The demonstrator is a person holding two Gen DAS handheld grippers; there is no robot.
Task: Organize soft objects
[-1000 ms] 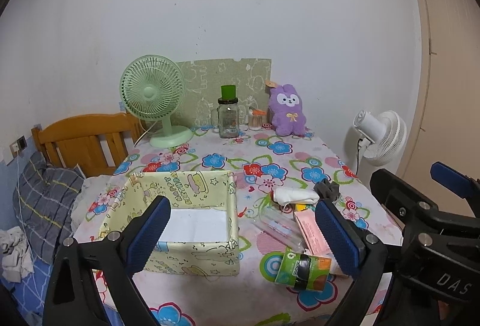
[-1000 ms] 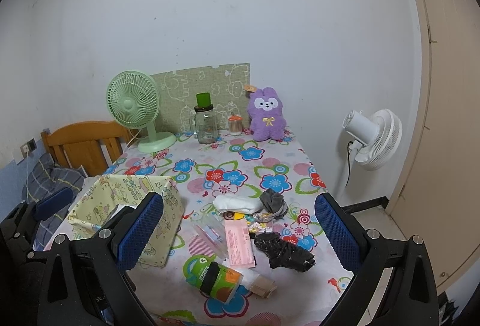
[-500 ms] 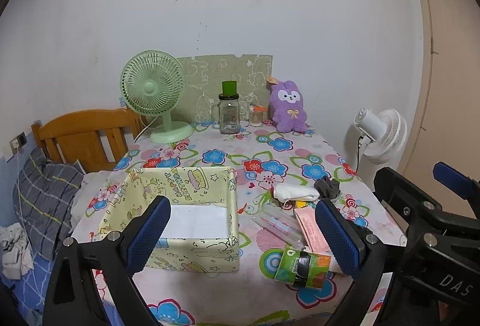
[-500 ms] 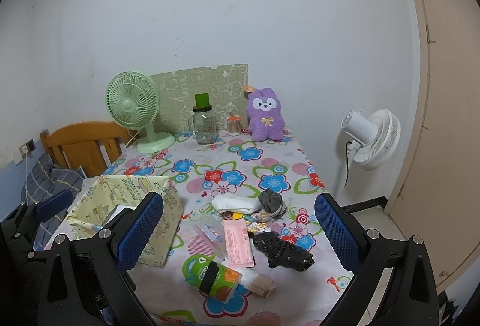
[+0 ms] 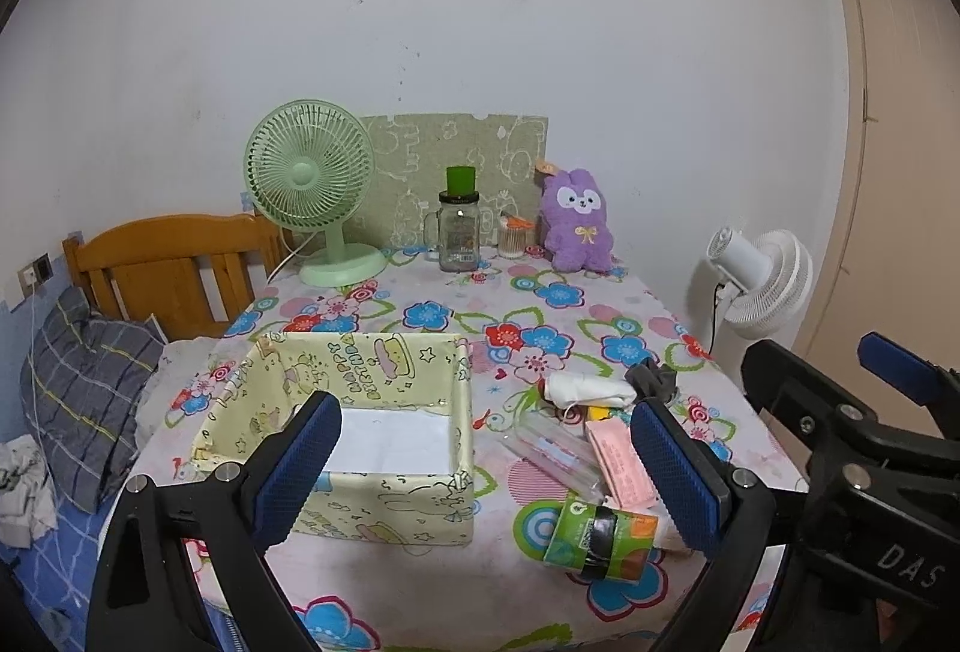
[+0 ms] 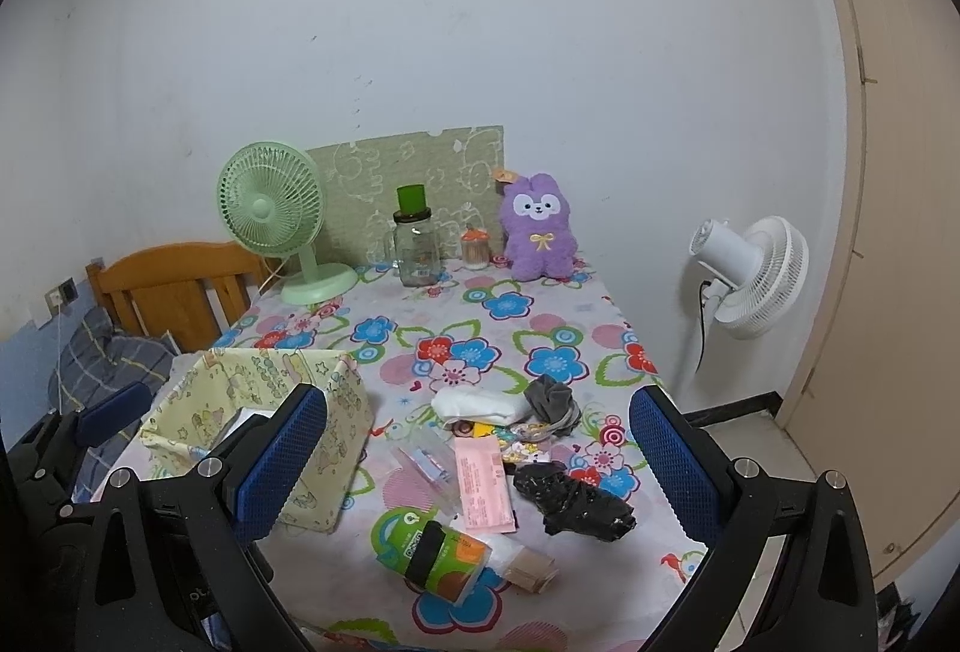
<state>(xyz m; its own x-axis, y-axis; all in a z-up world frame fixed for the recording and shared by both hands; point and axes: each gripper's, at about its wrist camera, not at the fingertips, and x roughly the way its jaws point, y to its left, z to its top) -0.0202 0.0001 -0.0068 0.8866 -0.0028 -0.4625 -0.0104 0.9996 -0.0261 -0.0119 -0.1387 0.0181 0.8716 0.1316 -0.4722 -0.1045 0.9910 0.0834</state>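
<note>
A green desk fan (image 5: 309,184) stands at the far left of the floral tablecloth (image 5: 528,316), with a green-lidded glass jar (image 5: 459,226) to its right. A patterned green board (image 5: 456,166) leans on the wall behind them. A white floor fan (image 6: 750,277) stands right of the table; a wooden headboard (image 5: 162,268) and plaid pillow (image 5: 84,394) lie left.

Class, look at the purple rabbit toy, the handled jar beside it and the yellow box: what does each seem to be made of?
Purple rabbit toy: plush fabric, fuzzy matte surface. Handled jar: probably clear glass, see-through and shiny. Yellow box: seemingly printed fabric, its walls sagging slightly.
</note>
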